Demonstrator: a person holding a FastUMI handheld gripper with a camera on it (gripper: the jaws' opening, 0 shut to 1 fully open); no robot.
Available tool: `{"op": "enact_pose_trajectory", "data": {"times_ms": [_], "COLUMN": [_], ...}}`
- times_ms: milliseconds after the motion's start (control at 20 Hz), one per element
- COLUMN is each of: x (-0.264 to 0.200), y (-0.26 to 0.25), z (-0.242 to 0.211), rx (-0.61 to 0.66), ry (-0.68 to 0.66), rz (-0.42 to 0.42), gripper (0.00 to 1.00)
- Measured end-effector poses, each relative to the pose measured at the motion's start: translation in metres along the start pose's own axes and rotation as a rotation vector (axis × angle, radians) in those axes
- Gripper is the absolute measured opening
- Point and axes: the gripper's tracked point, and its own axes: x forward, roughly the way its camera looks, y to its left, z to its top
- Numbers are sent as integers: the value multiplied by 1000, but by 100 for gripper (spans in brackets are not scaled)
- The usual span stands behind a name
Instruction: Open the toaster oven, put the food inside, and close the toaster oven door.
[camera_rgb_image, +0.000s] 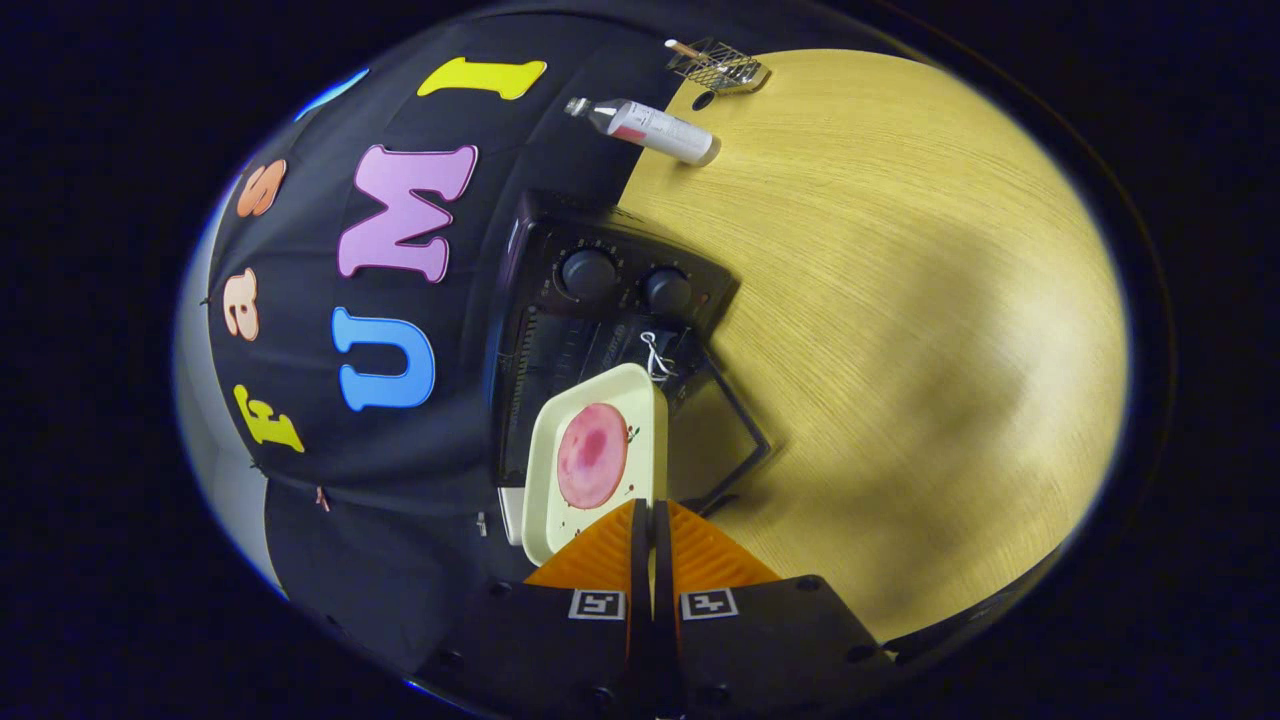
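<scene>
My gripper (646, 512) is shut on the near rim of a cream tray (560, 520). The tray is held edge-on from the fingers, and a round pink slice of food (592, 455) lies on it. Just beyond the tray stands the black toaster oven (530, 300), with two round knobs (588, 272) on its panel. Its glass door (725, 435) hangs open toward the wooden table (900, 300), and the tray's far end reaches into the open mouth. A small metal clip (655, 355) shows at the tray's far corner.
A white tube (655, 130) lies on the table beyond the oven. Past it, near the table's far edge, sits a small wire rack (718, 65). Black cloth wall stands behind the oven.
</scene>
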Motion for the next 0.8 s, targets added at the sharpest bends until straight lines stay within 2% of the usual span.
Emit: {"op": "enact_pose_trajectory", "data": {"times_ms": [300, 800], "x": [61, 116], "y": [25, 40], "z": [2, 33], "rx": [7, -1], "ry": [-78, -250], "rz": [25, 22], "gripper": [6, 6]}}
